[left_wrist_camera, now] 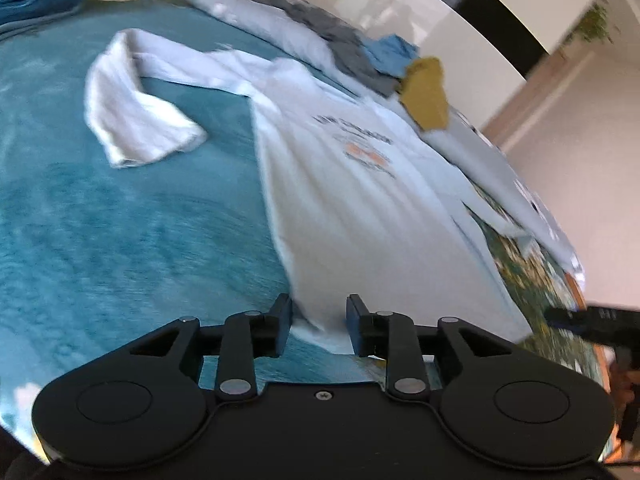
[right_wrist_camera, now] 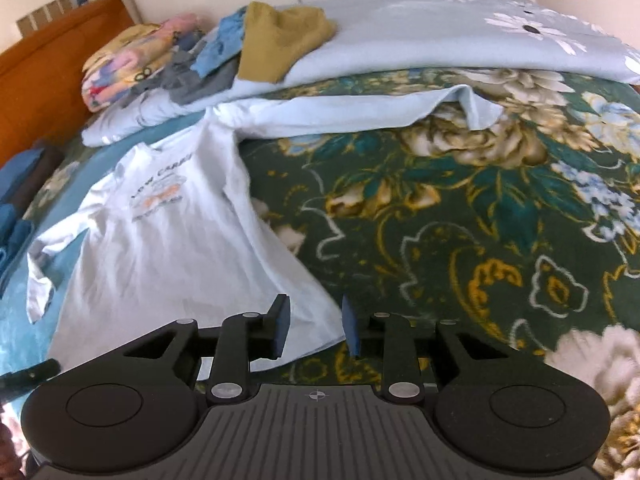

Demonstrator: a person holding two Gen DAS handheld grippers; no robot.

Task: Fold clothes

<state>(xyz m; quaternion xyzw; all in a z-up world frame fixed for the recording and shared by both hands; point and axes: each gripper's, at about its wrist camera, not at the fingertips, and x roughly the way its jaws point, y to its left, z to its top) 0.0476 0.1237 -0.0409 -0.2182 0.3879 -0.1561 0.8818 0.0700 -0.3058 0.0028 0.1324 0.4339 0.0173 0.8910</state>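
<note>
1. Shirt (left_wrist_camera: 360,208): a pale long-sleeved one with a printed chest logo, spread front-up on a bed. In the left wrist view it runs from the bottom centre up to the middle of the frame; in the right wrist view (right_wrist_camera: 160,240) it fills the lower left.
2. One sleeve (left_wrist_camera: 132,120) bends back on itself at the upper left of the left wrist view, lying on a teal blanket (left_wrist_camera: 120,240). The other sleeve (right_wrist_camera: 340,114) stretches across the centre of the right wrist view onto a dark floral cover (right_wrist_camera: 460,240).
3. Left gripper (left_wrist_camera: 319,326) sits at the bottom centre of its frame, jaws parted a little, with a hem corner of the shirt lying between them. The pads do not press the cloth (a gap shows on each side).
4. Right gripper (right_wrist_camera: 314,326) sits at the bottom centre of its frame, jaws likewise narrowly apart, the other hem corner reaching between them, not pinched.
5. Behind the shirt, in the upper part of the right wrist view, lies a pale blue quilt (right_wrist_camera: 460,40) with white flowers. On it rest a mustard garment (right_wrist_camera: 276,40), a blue one (right_wrist_camera: 224,46) and a grey one (right_wrist_camera: 200,80).
6. A patterned pillow (right_wrist_camera: 124,64) lies at the upper left, against an orange headboard (right_wrist_camera: 52,76).
7. The left wrist view is motion-blurred, so the logo text cannot be read there.
</note>
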